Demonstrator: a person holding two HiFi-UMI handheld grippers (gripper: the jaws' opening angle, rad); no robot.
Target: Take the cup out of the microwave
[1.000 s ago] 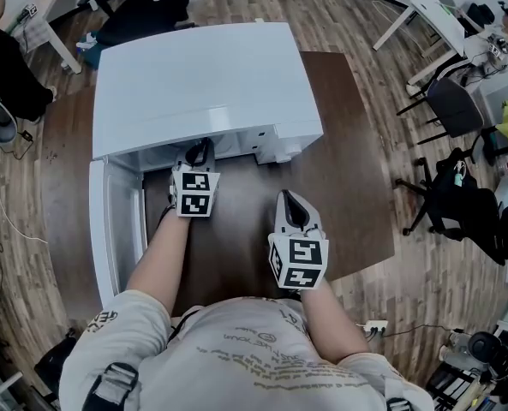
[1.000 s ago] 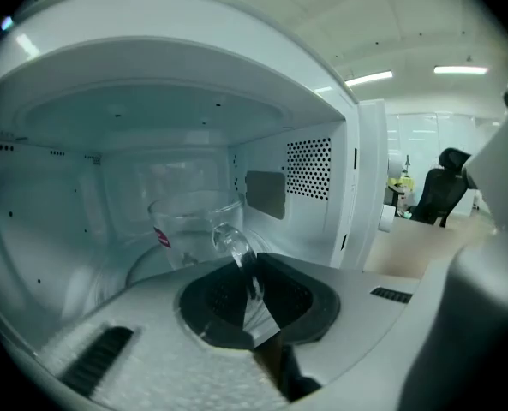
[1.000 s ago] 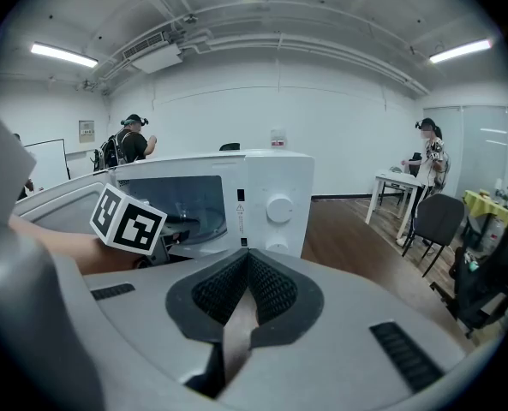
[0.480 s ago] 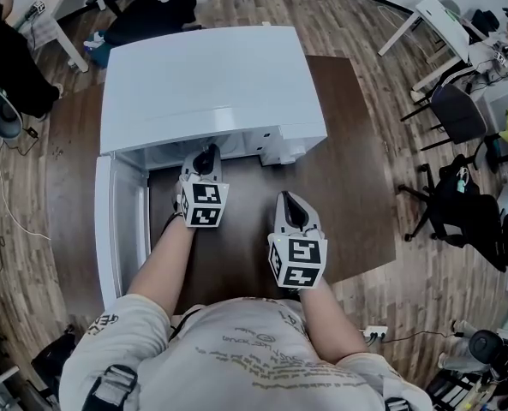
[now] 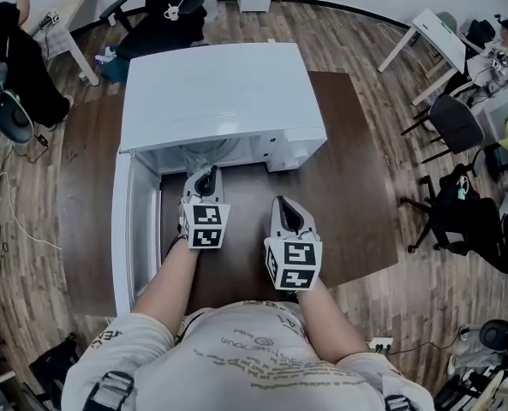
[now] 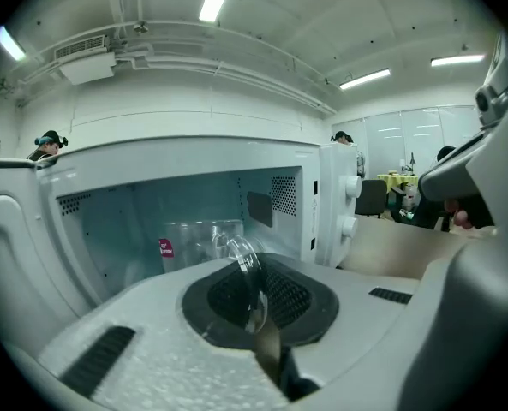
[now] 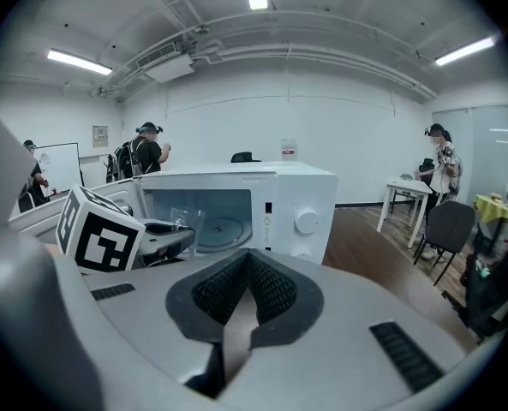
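Note:
The white microwave [image 5: 211, 92] stands on a brown table [image 5: 356, 187], its door [image 5: 132, 229] swung open to the left. A clear cup [image 6: 189, 245] with a red label sits at the mouth of the cavity. My left gripper [image 5: 204, 175] is shut on its thin clear handle [image 6: 248, 281]. In the right gripper view the cup [image 7: 183, 219] shows just ahead of the left gripper [image 7: 164, 238], in front of the glass turntable [image 7: 219, 229]. My right gripper [image 5: 286, 208] hovers over the table to the right, shut with nothing in it [image 7: 241, 306].
The microwave's control knobs [image 7: 305, 222] are on its right side. Office chairs [image 5: 455, 122], a white desk [image 5: 429, 20] and people stand around the room on the wood floor. The open door borders my left arm.
My left gripper has drawn back a little from the microwave cavity toward me with the cup's handle in it. The right gripper has stayed about where it was.

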